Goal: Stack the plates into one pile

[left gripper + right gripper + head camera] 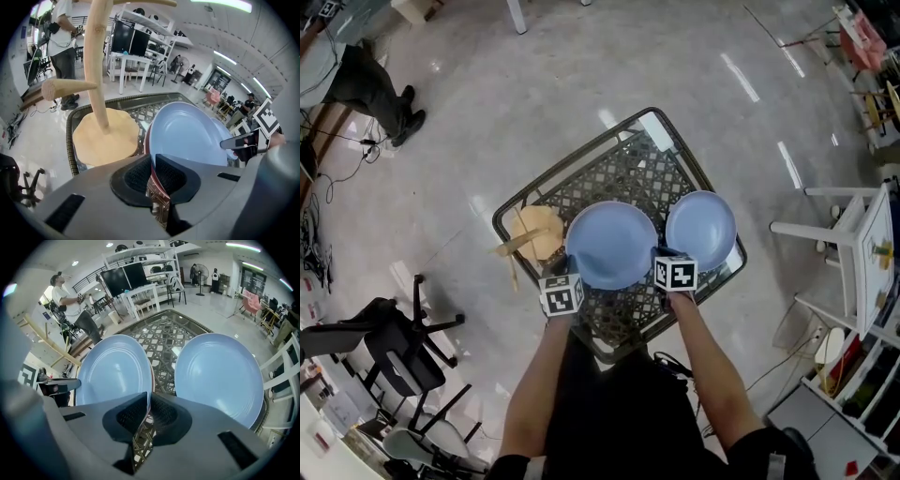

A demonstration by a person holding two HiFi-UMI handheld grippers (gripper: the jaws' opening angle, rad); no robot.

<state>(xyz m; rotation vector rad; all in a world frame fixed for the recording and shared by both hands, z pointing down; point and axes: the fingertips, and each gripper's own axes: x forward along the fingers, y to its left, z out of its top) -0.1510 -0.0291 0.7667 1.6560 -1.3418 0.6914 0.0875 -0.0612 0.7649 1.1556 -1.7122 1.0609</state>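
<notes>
One blue plate (611,242) is gripped from two sides in the head view: the left gripper (569,277) is at its near-left rim and the right gripper (662,255) at its right rim, over the lattice bench (628,169). A second plate (703,225) lies just to its right and a wooden stand (534,234) to its left.

Left gripper view: the fingers (136,176) are clenched on the blue plate's rim.

Right gripper view: the fingers (129,416) grasp the same rim, and the second plate rests flat on the bench.

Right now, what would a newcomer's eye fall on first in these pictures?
Two pale blue plates over a lattice-topped table: the left gripper and right gripper both clamp the rim of the left plate from opposite sides, while the right plate lies untouched beside it. A wooden peg stand stands at the table's left end.
</notes>
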